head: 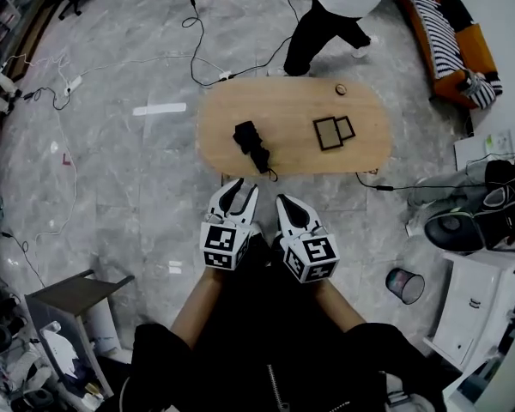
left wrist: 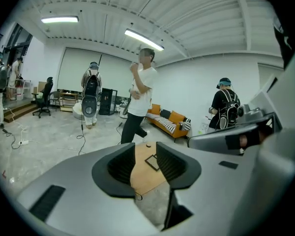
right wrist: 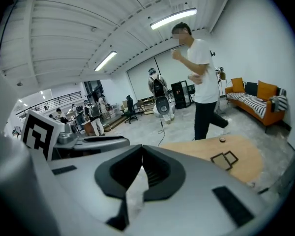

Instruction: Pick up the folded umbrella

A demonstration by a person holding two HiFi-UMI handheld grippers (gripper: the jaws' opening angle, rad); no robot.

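Note:
The folded black umbrella [head: 251, 145] lies on the left half of an oval wooden table [head: 292, 157], its strap trailing toward the near edge. Both grippers hover side by side short of that edge, above the floor. My left gripper [head: 239, 192] [left wrist: 145, 151] points at the table with a gap between its pads and nothing in it; the umbrella itself is hidden behind its jaw there. My right gripper [head: 289, 204] [right wrist: 141, 149] has its fingertips touching, with nothing held.
Two black frames [head: 333, 131] and a small round object [head: 341, 88] lie on the table's right half. A person [head: 335, 11] stands at its far side. Cables cross the floor; an orange sofa [head: 451, 33], a bin [head: 405, 284] and shoes lie to the right.

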